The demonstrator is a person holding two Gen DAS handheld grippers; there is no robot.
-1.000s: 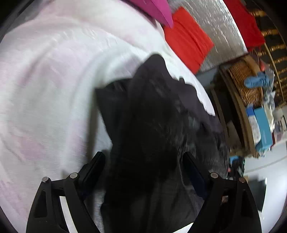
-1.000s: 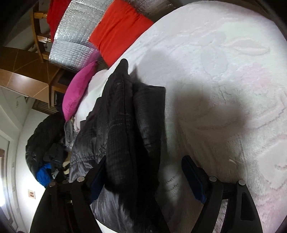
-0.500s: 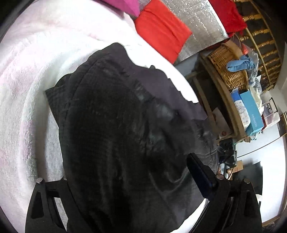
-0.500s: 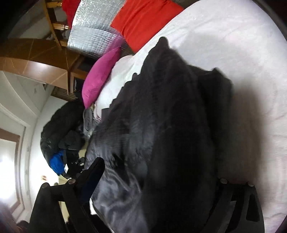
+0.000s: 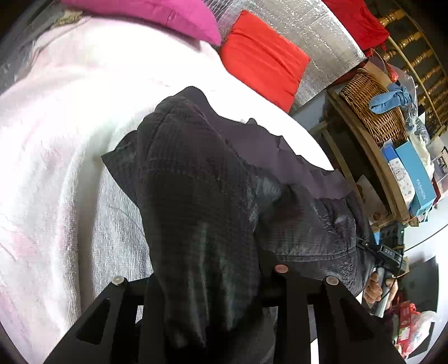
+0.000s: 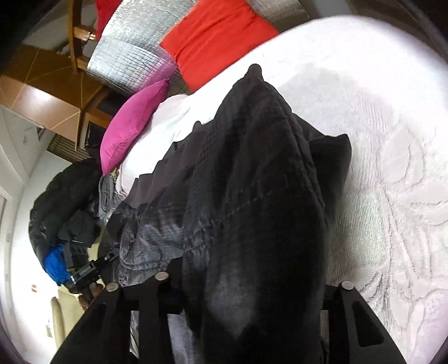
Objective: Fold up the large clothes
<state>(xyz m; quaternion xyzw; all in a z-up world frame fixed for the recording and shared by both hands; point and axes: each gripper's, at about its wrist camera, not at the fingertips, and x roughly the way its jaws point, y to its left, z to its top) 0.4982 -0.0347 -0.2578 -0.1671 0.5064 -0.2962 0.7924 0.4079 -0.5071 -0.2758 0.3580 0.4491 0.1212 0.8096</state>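
A large black quilted jacket [image 5: 196, 179] lies bunched on a white textured bedspread [image 5: 56, 140]. My left gripper [image 5: 207, 294] is shut on a thick fold of the jacket, which hangs over and hides the fingertips. My right gripper [image 6: 246, 294] is shut on another fold of the same jacket [image 6: 252, 182], with cloth draped between the jaws. The jacket's far part spreads toward the pillows. The other hand-held gripper shows at the jacket's edge in each view [image 5: 389, 257] [image 6: 84, 274].
A magenta pillow [image 5: 156, 14] and a red pillow [image 5: 266, 64] lie at the bed's head against a silver quilted panel [image 5: 316, 42]. A wicker basket [image 5: 375, 109] and blue boxes [image 5: 414, 179] sit on a side table. A dark clothes pile [image 6: 61, 207] lies beyond the bed.
Both grippers have closed on the jacket. The cloth has been gathered and lifted, so it now fills the space between the jaws in both views.
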